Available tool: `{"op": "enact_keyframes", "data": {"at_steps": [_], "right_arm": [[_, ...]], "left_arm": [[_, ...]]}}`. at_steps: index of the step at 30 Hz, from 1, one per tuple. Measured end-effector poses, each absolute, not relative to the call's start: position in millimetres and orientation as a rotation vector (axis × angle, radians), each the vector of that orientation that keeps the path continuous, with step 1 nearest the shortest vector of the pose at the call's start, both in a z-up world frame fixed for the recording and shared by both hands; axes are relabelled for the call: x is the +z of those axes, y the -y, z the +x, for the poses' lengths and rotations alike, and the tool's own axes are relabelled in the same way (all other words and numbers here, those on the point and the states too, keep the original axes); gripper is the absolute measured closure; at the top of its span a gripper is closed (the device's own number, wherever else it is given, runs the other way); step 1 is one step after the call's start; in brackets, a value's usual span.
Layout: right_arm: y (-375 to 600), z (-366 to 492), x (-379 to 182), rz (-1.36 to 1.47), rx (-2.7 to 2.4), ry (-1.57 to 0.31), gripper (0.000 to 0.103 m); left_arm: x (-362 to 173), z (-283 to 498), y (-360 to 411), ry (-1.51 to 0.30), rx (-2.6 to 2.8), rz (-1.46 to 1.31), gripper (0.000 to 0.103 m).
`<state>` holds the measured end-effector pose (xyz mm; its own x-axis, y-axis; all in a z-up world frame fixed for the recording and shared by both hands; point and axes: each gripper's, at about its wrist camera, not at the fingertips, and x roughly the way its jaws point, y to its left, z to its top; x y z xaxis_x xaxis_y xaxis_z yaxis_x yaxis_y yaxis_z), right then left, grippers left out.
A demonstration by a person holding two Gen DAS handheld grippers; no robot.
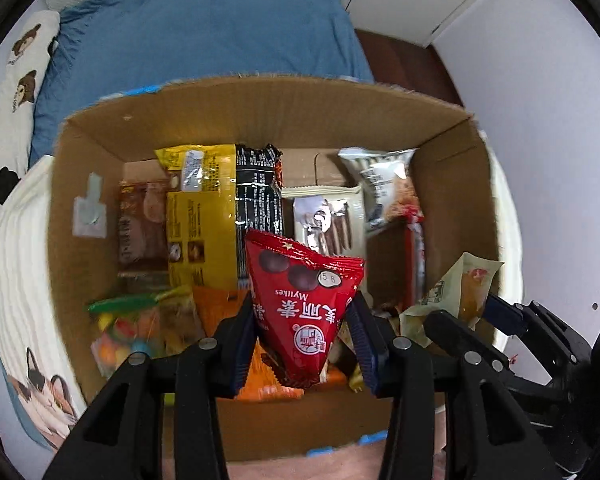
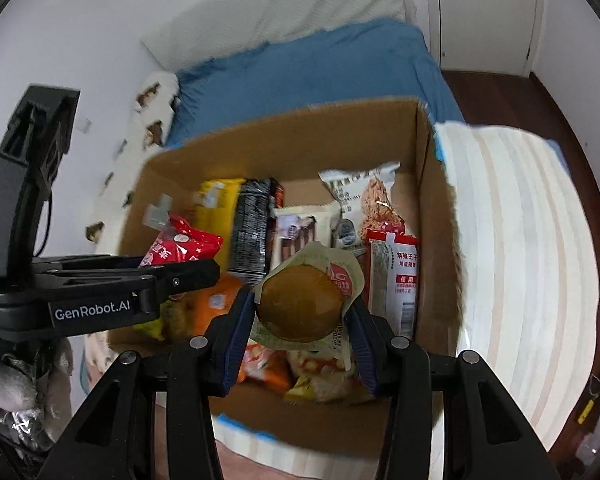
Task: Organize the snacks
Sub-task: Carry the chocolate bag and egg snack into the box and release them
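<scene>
Left wrist view, read from the left of frame: a white striped cushion [image 1: 16,264] flanks the cardboard box [image 1: 84,208], which fills the centre. Packets stand upright along its far side, among them a yellow packet [image 1: 204,216] and a black packet [image 1: 260,196]. At lower centre the left gripper [image 1: 302,336] is clamped on a red chocolate pouch [image 1: 304,304], held above the box contents. At lower right the right gripper [image 2: 300,320] pinches a wrapped round pastry [image 2: 300,308], likewise above the box.

Assessment: both items appear light. The pouch is glossy, air-filled film, likely slippery and crushable; its crimped seam or lower corner offers the surer hold. The pastry is judged soft and easily flattened; light pressure across the wrapper edges is advisable rather than on the cake itself.
</scene>
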<state>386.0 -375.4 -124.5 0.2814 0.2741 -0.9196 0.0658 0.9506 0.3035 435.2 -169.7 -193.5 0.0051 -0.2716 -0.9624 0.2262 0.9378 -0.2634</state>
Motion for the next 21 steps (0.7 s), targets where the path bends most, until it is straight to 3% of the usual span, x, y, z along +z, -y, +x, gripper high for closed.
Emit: {"op": "enact_keyframes", "data": {"at_steps": [4,5,6,7,8,9,21], "right_arm": [[379.6,405.2,-152.4,0.323,0.100,-1.389,0.049],[379.0,407.6,-154.3,0.301,0.085,-1.399,0.039],[377.8,407.4,-155.3,0.283,0.078,-1.399,0.021],[377.2,408.3,-155.2,0.256,0.065,-1.401,0.013],[376.9,407.6,-156.2,0.249,0.058,-1.404,0.006],[378.2,407.1,-157.0,0.250,0.047,-1.410,0.006],[375.1,396.3,-153.2,0.220,0.015,-1.428,0.006]], "left_arm": [[-218.5,449.5,174.7,-1.588,-0.379,-0.026,0.062],[-224.9,452.9,173.2,-1.611,-0.363,-0.034,0.061],[-227.3,454.4,170.8,-1.620,-0.346,-0.043,0.058],[-228.9,455.9,168.7,-1.620,-0.341,-0.055,0.041],[-230.0,457.5,166.6,-1.614,-0.334,-0.054,0.015],[-230.1,458.2,165.3,-1.606,-0.320,-0.039,0.007],[-210.8,435.7,137.5,-1.484,-0.212,0.046,0.006]]}}
